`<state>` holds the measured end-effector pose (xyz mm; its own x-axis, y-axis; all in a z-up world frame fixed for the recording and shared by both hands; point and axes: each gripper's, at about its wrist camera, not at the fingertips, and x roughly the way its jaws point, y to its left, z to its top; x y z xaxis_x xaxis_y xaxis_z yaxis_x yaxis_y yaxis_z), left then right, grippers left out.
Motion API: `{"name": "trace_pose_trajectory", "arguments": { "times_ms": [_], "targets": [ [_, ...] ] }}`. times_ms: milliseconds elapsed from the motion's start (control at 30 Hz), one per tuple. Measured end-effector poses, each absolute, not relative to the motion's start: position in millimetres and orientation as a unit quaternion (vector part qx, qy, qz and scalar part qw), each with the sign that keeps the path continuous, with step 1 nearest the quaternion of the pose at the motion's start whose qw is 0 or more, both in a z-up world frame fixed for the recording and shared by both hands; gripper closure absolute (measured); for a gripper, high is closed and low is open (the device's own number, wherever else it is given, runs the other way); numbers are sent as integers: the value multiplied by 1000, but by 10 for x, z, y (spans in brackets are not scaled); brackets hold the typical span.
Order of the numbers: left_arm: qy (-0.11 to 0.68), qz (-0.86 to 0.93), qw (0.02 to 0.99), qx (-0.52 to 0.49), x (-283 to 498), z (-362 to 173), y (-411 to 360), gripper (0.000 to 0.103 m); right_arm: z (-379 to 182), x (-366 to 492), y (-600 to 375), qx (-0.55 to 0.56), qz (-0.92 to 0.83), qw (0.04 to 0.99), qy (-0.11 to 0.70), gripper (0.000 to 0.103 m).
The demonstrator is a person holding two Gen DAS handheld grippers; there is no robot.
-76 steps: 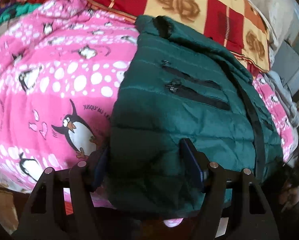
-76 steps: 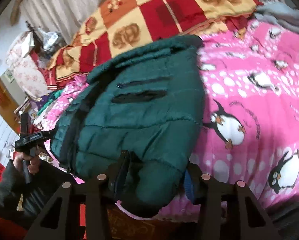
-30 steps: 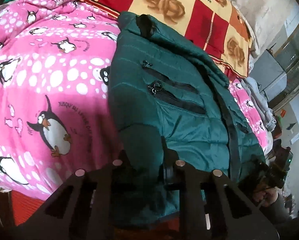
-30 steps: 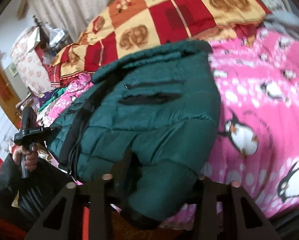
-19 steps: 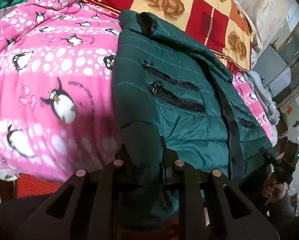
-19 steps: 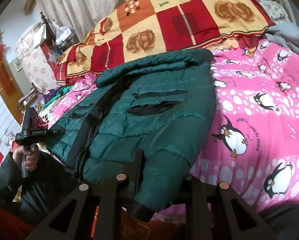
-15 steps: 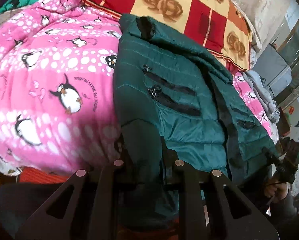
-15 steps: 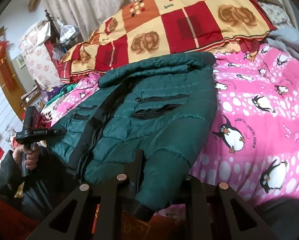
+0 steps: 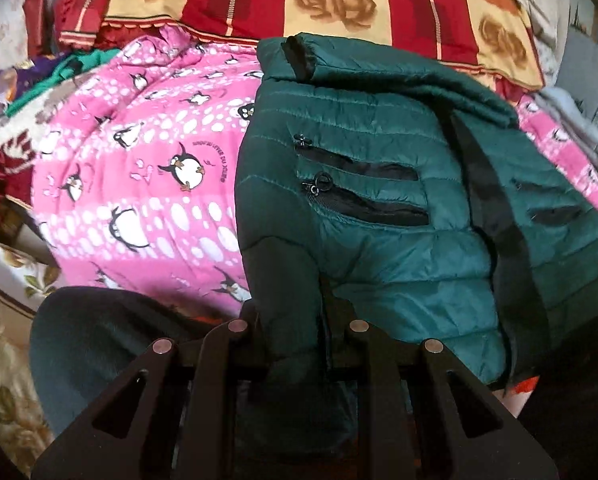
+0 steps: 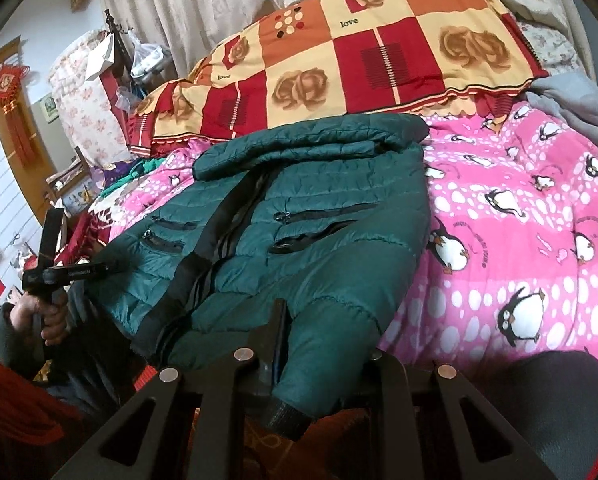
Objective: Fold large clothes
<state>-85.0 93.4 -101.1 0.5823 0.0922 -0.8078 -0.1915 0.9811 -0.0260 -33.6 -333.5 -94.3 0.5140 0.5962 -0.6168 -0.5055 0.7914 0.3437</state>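
A dark green puffer jacket (image 9: 379, 184) lies front up on a pink penguin blanket (image 9: 147, 184), its collar toward the far quilt. My left gripper (image 9: 289, 312) is shut on the jacket's left sleeve (image 9: 283, 264) near the bed's front edge. My right gripper (image 10: 323, 336) is shut on the other sleeve (image 10: 339, 320), whose black cuff (image 10: 285, 420) hangs below the jaws. The left gripper also shows in the right wrist view (image 10: 71, 272), held in a hand at the far left.
A red, orange and cream checked quilt (image 10: 339, 60) is piled behind the jacket. A grey garment (image 10: 571, 108) lies at the far right. Clutter and furniture (image 10: 99, 80) stand left of the bed. The person's dark knee (image 9: 99, 340) is below the bed edge.
Both grippers closed on the sleeves, then pulled back and up from the bed edge. The sleeves now lift toward the cameras and more of the bed shows.
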Motion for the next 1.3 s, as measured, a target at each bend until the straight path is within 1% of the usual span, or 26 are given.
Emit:
{"name": "trace_pose_trajectory", "arguments": {
  "times_ms": [767,967,1000,1100,1133,1167,1300],
  "targets": [
    [459,101,882,-48,-821,-1144,873,87,-1039,-304,-3238,42,279,867,411,85],
    [468,79,875,-97,-788,-1246,999,86,-990,-318,-3135,15,260,870,419,85],
    [475,77,870,-110,-774,-1298,1036,85,-962,-317,-3118,13,253,869,424,85],
    [504,67,848,-149,-729,-1468,1142,74,-800,-297,-3106,35,244,868,431,85],
    [515,63,840,-158,-708,-1537,1176,65,-737,-290,-3104,44,247,870,424,85],
    [521,57,836,-164,-697,-1581,1196,61,-721,-283,-3105,49,249,871,421,85],
    [532,58,825,-183,-697,-1694,1290,61,-859,-244,-3088,55,246,868,427,85]
  ]
}}
